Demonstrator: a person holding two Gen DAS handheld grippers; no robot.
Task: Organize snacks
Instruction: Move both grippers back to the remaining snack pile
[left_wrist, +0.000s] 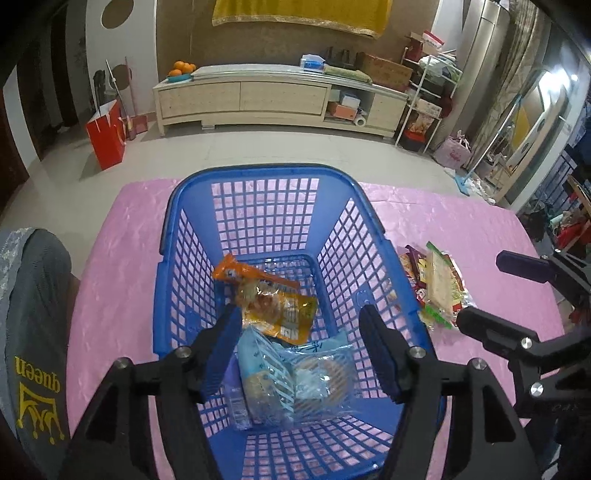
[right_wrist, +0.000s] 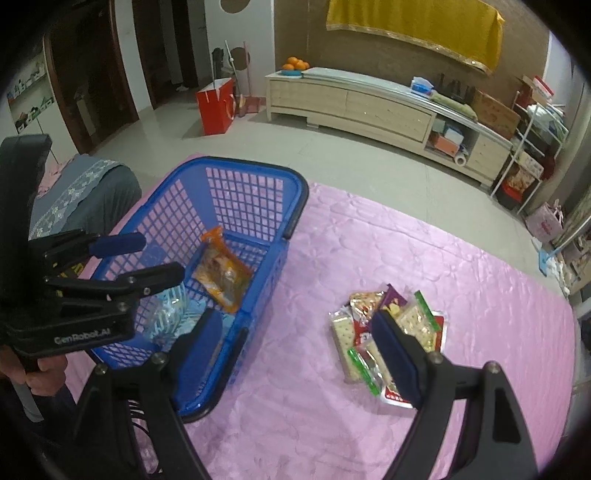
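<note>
A blue plastic basket (left_wrist: 258, 170) (right_wrist: 258, 165) stands on the pink tablecloth. In it lie an orange snack packet (left_wrist: 280, 310) (right_wrist: 221, 273) and pale blue biscuit packets (left_wrist: 295, 373) (right_wrist: 170, 314). My left gripper (left_wrist: 303, 347) (right_wrist: 159, 256) hovers over the basket, open, its pads clear of the blue packets below. A pile of loose snack packets (left_wrist: 439, 284) (right_wrist: 391, 332) lies on the cloth to the right of the basket. My right gripper (right_wrist: 299, 350) (left_wrist: 491, 290) is open with nothing in it, above the cloth between basket and pile.
The pink cloth (right_wrist: 369, 240) covers the whole table; its far edge drops to a tiled floor. A grey cloth with yellow print (left_wrist: 33, 295) sits at the left edge. A person's hand (right_wrist: 44, 373) holds the left gripper's handle. A red bag (right_wrist: 216, 107) and a long cabinet stand beyond.
</note>
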